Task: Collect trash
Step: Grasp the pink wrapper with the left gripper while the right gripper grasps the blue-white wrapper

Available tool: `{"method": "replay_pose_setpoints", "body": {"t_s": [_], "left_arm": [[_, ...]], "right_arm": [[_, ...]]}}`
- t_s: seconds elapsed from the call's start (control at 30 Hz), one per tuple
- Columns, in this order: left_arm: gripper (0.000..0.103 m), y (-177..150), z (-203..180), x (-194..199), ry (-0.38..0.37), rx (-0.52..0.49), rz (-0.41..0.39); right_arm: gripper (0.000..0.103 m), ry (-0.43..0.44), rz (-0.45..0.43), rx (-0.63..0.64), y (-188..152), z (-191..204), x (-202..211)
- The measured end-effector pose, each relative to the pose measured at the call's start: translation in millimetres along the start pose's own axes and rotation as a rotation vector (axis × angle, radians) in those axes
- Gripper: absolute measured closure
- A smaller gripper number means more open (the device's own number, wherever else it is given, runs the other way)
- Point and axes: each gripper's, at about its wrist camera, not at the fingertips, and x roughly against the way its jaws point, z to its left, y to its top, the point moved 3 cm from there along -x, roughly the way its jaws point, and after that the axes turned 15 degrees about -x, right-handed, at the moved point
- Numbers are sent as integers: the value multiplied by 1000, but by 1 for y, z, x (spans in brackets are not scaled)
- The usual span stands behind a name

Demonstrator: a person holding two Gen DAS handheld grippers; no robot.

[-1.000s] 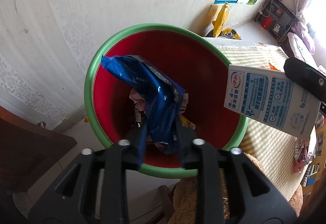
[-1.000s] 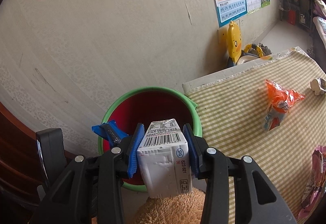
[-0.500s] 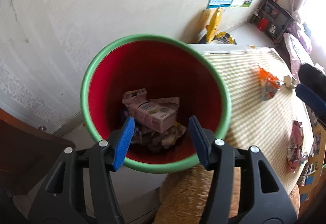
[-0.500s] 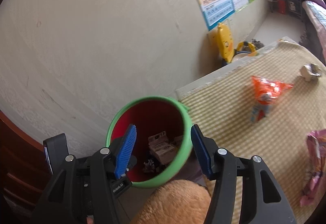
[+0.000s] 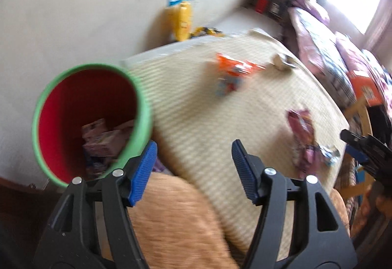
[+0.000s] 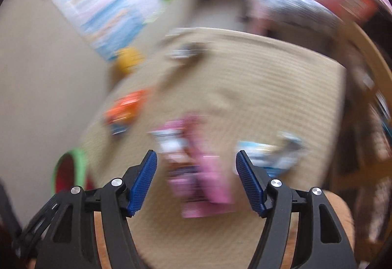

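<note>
Left gripper (image 5: 193, 168): jaws spread wide, just been opening, nothing between them.
Right gripper (image 6: 196, 182): jaws wide, just been opening, empty, above the pink wrapper (image 6: 203, 178).
Bin (image 5: 142, 107): green rim, red inside, cartons (image 5: 105, 141) at the bottom, beside the checked tablecloth (image 5: 196, 110).
Left on the cloth: orange packet (image 5: 232, 73), pink wrapper, small crumpled scrap (image 5: 281, 62); both views blurred.

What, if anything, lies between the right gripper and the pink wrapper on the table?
Nothing visible does. The right gripper is open and empty, its jaws having just been opening, and the pink wrapper lies on the checked table straight ahead, though the view is blurred.
</note>
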Motion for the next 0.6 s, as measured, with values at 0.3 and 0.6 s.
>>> {"method": "replay_pose_setpoints", "body": {"t_s": [0.3,0.6], "left_arm": [[35,15,-79,-17,-60,-136,37],[33,26,-122,-43,-88,-194,70]], "right_arm": [[33,-19,75,-158,19,-57,-41],[85,79,66,-71,12,-58,-32]]}}
